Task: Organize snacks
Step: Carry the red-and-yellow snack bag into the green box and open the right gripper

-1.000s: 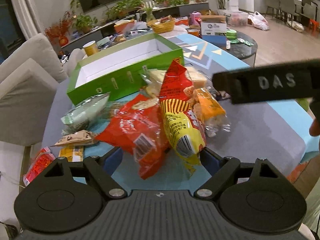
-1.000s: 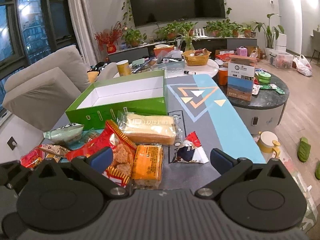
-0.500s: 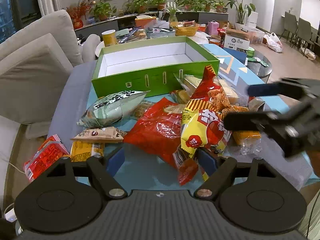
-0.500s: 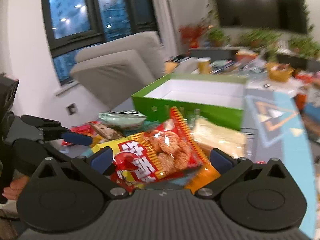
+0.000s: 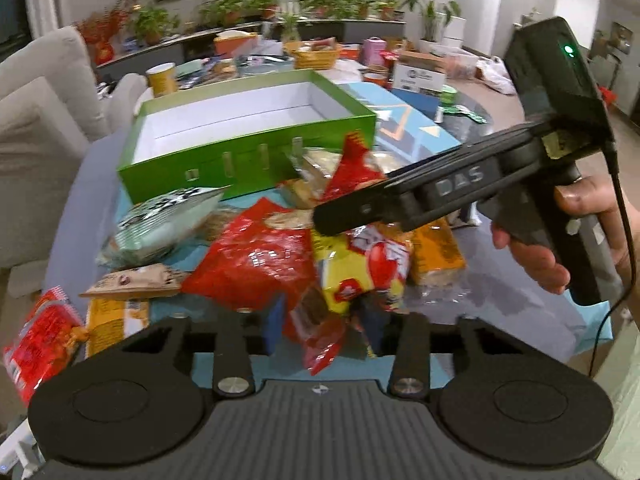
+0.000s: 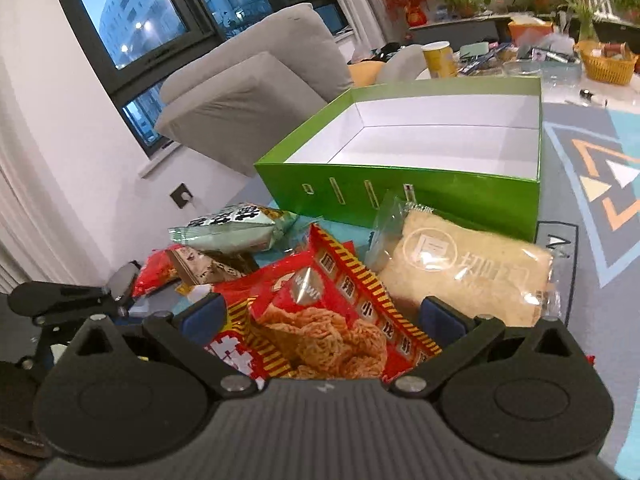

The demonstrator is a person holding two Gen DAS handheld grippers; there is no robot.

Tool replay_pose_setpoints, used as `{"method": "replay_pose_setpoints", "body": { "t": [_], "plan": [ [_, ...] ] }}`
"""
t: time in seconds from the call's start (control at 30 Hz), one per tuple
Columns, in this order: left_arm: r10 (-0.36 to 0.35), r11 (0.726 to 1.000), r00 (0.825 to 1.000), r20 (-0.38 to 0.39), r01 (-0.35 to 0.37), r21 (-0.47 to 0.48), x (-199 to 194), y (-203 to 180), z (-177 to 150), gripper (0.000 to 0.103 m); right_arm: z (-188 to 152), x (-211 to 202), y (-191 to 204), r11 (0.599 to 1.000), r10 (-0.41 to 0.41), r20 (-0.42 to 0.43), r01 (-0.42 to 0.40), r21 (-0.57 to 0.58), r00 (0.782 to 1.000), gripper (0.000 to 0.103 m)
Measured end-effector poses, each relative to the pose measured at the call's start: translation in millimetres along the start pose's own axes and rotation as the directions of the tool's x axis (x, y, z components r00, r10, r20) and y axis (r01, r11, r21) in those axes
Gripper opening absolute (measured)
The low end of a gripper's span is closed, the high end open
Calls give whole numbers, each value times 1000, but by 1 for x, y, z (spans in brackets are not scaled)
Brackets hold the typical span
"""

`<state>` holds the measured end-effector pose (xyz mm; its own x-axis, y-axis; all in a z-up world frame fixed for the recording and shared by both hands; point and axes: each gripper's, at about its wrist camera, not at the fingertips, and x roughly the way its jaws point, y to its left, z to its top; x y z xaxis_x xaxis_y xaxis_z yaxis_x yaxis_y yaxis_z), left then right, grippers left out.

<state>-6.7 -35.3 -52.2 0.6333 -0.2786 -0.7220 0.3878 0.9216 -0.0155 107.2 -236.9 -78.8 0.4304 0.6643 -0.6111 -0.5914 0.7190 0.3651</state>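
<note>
Item: red-and-yellow snack bag [image 6: 320, 312], lying in the snack pile on the table in front of the empty green box [image 6: 420, 176]; the right gripper [image 6: 320, 314] straddles it, fingers apart on either side, not visibly clamped. The left gripper [image 5: 320, 332] has narrowed on crumpled wrapper ends of the red packet [image 5: 256, 256]. Risk: slick overlapping film may slip, or drag the bread pack [image 6: 472, 264] and neighbours along, scattering the pile.
</note>
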Motion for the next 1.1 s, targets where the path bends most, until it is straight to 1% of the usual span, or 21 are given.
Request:
{"method": "replay_pose_setpoints", "body": {
  "t": [0.03, 0.07, 0.1, 0.2, 0.3, 0.37, 0.5, 0.6, 0.67, 0.8, 0.97, 1.0, 1.03, 1.1],
  "plan": [
    [-9, 1000, 1000, 1, 9, 9, 1, -1, 0, 28, -1, -2, 2, 1000, -9, -2, 9, -4, 1000, 80],
    [-20, 1000, 1000, 0, 20, 13, 1, -2, 0, 21, -1, -3, 5, 1000, -13, -6, 13, -7, 1000, 80],
    [-36, 999, 999, 0, 36, 12, 1, -2, 0, 18, -2, -5, 8, 1000, -17, -10, 17, -7, 1000, 80],
    [-47, 999, 999, 26, 46, 23, -4, -1, 2, 17, 0, -8, 11, 999, -33, -18, 33, 8, 999, 80],
    [-54, 998, 996, 71, 52, 29, -16, 2, 6, 17, 6, -9, 7, 997, -36, -18, 37, 68, 999, 79],
    [-45, 998, 994, 101, 42, 35, -24, 5, 11, 17, 11, -13, 6, 994, -36, -4, 36, 99, 999, 79],
    [12, 997, 987, 163, -24, 72, -34, 7, 26, 16, 25, -25, 14, 993, -50, 63, 43, 113, 997, 76],
    [68, 991, 972, 223, -92, 98, -39, 11, 41, 16, 42, -28, 19, 993, -58, 111, 46, 112, 992, 75],
    [113, 984, 962, 249, -142, 103, -39, 18, 54, 16, 53, -27, 19, 992, -57, 132, 41, 117, 990, 74],
    [197, 968, 941, 275, -231, 95, -29, 35, 80, 16, 77, -16, 20, 993, -55, 165, 36, 114, 985, 74],
    [263, 950, 921, 288, -299, 88, -5, 63, 111, 14, 99, 6, 10, 989, -56, 178, 31, 142, 982, 71],
    [270, 949, 919, 287, -304, 82, 2, 70, 118, 14, 104, 12, 6, 988, -54, 176, 27, 155, 983, 70],
    [266, 951, 922, 282, -299, 78, 6, 76, 122, 14, 107, 16, 4, 986, -53, 175, 24, 164, 983, 70],
    [249, 959, 932, 264, -275, 66, 17, 88, 131, 15, 112, 27, -1, 983, -52, 168, 21, 181, 984, 68]
  ]
}}
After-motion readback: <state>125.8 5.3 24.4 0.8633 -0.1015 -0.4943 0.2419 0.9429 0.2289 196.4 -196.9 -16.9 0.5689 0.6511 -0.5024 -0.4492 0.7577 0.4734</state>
